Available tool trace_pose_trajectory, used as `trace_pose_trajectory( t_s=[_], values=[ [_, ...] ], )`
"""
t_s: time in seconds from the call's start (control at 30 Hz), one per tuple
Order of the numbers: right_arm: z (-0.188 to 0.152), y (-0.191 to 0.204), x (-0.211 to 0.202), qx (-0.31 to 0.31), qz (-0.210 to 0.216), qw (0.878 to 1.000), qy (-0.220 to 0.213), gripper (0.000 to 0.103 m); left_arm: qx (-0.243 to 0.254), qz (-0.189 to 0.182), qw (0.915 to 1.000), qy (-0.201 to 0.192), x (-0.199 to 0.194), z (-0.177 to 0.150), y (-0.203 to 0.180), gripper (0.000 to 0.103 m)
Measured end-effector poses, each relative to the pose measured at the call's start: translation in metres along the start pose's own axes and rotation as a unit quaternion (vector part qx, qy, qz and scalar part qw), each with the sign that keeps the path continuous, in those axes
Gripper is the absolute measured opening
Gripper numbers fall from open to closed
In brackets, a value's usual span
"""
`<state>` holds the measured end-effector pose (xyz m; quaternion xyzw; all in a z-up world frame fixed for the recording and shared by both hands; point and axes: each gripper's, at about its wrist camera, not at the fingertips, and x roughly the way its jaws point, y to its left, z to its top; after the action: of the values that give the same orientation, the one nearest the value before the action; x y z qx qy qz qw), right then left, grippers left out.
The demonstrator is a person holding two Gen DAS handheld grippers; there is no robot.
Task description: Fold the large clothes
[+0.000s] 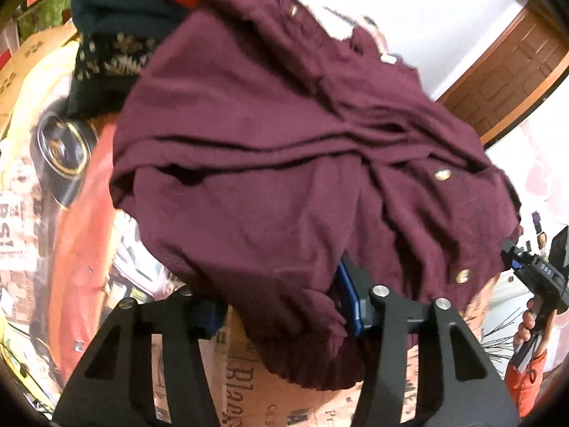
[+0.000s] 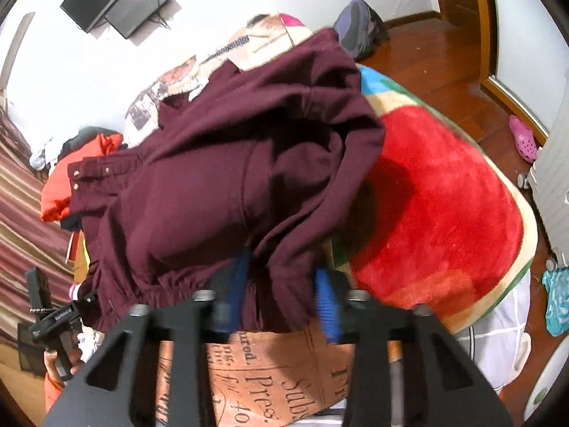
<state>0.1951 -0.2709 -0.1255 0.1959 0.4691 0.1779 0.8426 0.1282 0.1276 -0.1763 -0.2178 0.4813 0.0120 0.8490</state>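
A maroon jacket [image 1: 284,163] with brass snap buttons hangs bunched and lifted above the bed. In the left wrist view my left gripper [image 1: 281,306] has its blue pads apart, with the elastic hem draped over and between them. In the right wrist view the jacket [image 2: 227,178] fills the middle, and my right gripper [image 2: 284,291] also has its blue pads apart with the gathered hem hanging between them. The fabric hides the fingertips of both grippers. The right gripper also shows at the right edge of the left wrist view [image 1: 540,277].
The bed has a newspaper-print cover [image 2: 266,384] and a red plush blanket [image 2: 437,206]. A pile of clothes [image 1: 117,35], dark and orange, lies behind the jacket. A TV [image 2: 117,0] hangs on the wall. A pink slipper [image 2: 522,138] lies on the wooden floor.
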Motion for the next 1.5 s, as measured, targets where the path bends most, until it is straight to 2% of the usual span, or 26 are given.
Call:
trace_pose_trajectory(
  t_s=[0.03, 0.13, 0.2, 0.4, 0.53, 0.67, 0.87, 1.1, 1.23, 1.37, 1.47, 1.5],
  values=[
    [0.000, 0.001, -0.004, 0.000, 0.009, 1.000, -0.006, 0.018, 0.000, -0.006, 0.9999, -0.012, -0.008, 0.002, 0.003, 0.045],
    [0.004, 0.004, -0.015, 0.007, 0.051, 0.999, -0.013, 0.016, 0.011, -0.032, 0.9984, -0.045, -0.033, 0.009, -0.008, 0.034],
    [0.007, 0.008, -0.026, -0.003, 0.061, 0.998, -0.022, 0.015, 0.026, -0.047, 0.9962, -0.068, -0.051, 0.016, -0.021, 0.032],
    [0.028, 0.029, -0.064, -0.039, 0.078, 0.994, -0.064, 0.014, 0.093, -0.062, 0.9847, -0.134, -0.101, 0.050, -0.067, 0.031],
    [0.053, 0.041, -0.076, -0.059, 0.090, 0.990, -0.095, 0.014, 0.113, -0.066, 0.9793, -0.154, -0.110, 0.082, -0.084, 0.031],
    [0.077, 0.050, -0.069, -0.079, 0.088, 0.986, -0.114, 0.014, 0.114, -0.063, 0.9785, -0.160, -0.096, 0.117, -0.094, 0.031],
    [0.128, 0.055, -0.046, -0.081, 0.078, 0.985, -0.132, 0.014, 0.087, -0.051, 0.9812, -0.165, -0.070, 0.173, -0.088, 0.031],
    [0.185, 0.046, 0.007, -0.067, 0.042, 0.990, -0.114, 0.014, 0.072, 0.020, 0.9874, -0.140, -0.004, 0.234, -0.083, 0.036],
    [0.200, 0.035, 0.046, -0.052, 0.011, 0.995, -0.088, 0.014, 0.079, 0.060, 0.9877, -0.120, 0.034, 0.248, -0.078, 0.040],
    [0.207, 0.023, 0.080, -0.043, -0.016, 0.997, -0.055, 0.014, 0.113, 0.101, 0.9836, -0.098, 0.066, 0.253, -0.085, 0.045],
    [0.208, 0.014, 0.100, -0.023, -0.025, 0.999, -0.025, 0.016, 0.140, 0.111, 0.9798, -0.090, 0.076, 0.251, -0.093, 0.055],
    [0.208, 0.011, 0.102, -0.013, -0.026, 0.999, -0.018, 0.017, 0.150, 0.107, 0.9790, -0.089, 0.075, 0.248, -0.097, 0.062]
  ],
)
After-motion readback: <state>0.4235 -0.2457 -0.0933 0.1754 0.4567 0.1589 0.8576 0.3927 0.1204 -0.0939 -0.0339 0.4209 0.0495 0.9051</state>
